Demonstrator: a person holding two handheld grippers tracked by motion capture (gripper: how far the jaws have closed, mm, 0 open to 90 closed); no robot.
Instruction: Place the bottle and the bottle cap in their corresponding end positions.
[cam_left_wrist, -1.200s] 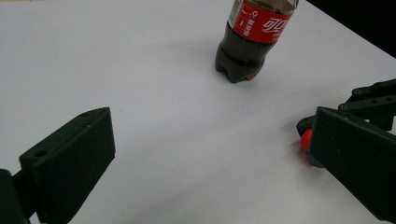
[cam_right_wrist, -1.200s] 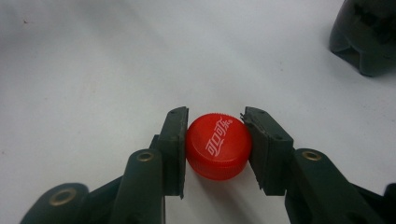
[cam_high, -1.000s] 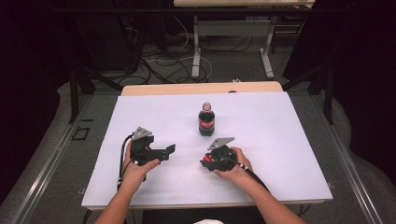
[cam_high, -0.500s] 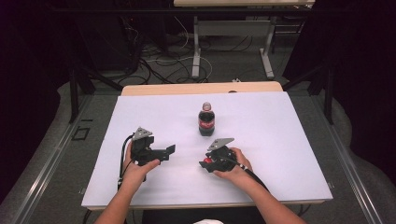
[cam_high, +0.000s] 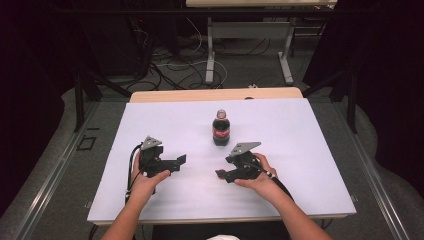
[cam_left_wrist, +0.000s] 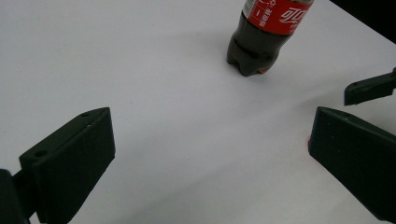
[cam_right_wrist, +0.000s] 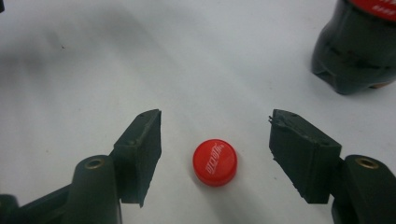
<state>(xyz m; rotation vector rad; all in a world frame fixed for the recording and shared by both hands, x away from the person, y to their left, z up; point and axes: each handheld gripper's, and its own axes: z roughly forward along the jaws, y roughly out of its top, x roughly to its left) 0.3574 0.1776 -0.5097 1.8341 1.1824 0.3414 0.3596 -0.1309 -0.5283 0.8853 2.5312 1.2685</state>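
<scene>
A dark cola bottle (cam_high: 221, 128) with a red label stands upright at the middle of the white table top (cam_high: 300, 145); its neck looks bare. The bottle (cam_right_wrist: 359, 51) is at the upper right of the right gripper view, and the bottle (cam_left_wrist: 266, 37) is also ahead in the left gripper view. A red cap (cam_right_wrist: 215, 162) lies flat on the table between the jaws of my right gripper (cam_right_wrist: 215, 123), which have just been opening; the pads stand clear of it. My right gripper (cam_high: 221, 174) points left. My left gripper (cam_high: 181, 161) is open over bare table (cam_left_wrist: 212, 121).
A wooden strip (cam_high: 215, 95) borders the table's far edge. Beyond it are cables (cam_high: 170, 65) and desk legs (cam_high: 210, 55) on the floor. One jaw of the other gripper (cam_left_wrist: 371, 88) shows at the right of the left gripper view.
The right gripper has lifted slightly and shifted a little. The left hand and the bottle have not moved.
</scene>
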